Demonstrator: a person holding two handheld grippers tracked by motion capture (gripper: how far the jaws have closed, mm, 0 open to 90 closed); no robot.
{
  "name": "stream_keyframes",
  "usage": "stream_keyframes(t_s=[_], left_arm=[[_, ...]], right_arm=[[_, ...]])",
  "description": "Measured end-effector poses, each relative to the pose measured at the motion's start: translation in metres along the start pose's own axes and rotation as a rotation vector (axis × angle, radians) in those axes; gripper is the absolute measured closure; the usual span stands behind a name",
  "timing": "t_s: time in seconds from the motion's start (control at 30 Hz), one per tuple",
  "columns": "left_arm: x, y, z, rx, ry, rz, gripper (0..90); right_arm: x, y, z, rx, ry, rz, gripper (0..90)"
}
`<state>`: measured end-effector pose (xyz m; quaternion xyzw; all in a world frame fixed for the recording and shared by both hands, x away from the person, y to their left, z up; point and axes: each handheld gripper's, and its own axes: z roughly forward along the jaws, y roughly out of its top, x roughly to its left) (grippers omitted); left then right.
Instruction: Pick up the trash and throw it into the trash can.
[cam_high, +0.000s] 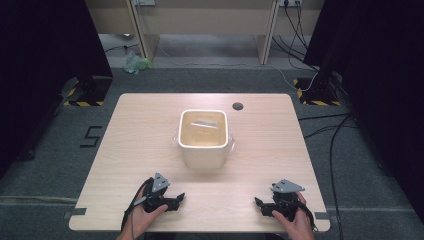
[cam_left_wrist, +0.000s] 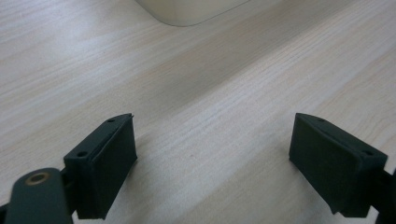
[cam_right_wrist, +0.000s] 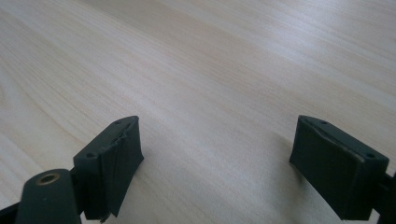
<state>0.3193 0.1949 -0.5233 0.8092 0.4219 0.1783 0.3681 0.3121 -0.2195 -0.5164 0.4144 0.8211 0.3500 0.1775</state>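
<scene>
A cream square bin (cam_high: 203, 138) with a clear liner stands at the middle of the wooden table (cam_high: 125, 145); its rounded base (cam_left_wrist: 187, 11) shows at the top of the left gripper view. My left gripper (cam_high: 179, 198) rests near the front edge, left of centre, jaws wide apart over bare wood (cam_left_wrist: 212, 140), nothing between them. My right gripper (cam_high: 258, 204) lies near the front right, pointing left, its jaws also spread with only table between them (cam_right_wrist: 217, 140). Both are held by hands coming from the bottom.
A dark cable hole (cam_high: 238, 106) sits at the back of the table, behind the bin. Cables (cam_high: 330, 145) run over the grey floor on the right. Black stands (cam_high: 320, 90) flank the table at both back corners.
</scene>
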Motion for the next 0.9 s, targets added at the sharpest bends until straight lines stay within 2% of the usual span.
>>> stream_keyframes(t_s=[0.2,0.9], left_arm=[[0.0005,-0.0036,-0.0044,0.005,0.002,0.002,13.9],[-0.0001,-0.0024,-0.0026,0.017,-0.009,0.007,9.4]], right_arm=[[-0.0007,-0.0033,-0.0033,0.0,-0.007,-0.001,16.3],[-0.0013,-0.0018,-0.001,0.003,-0.007,0.002,13.1]])
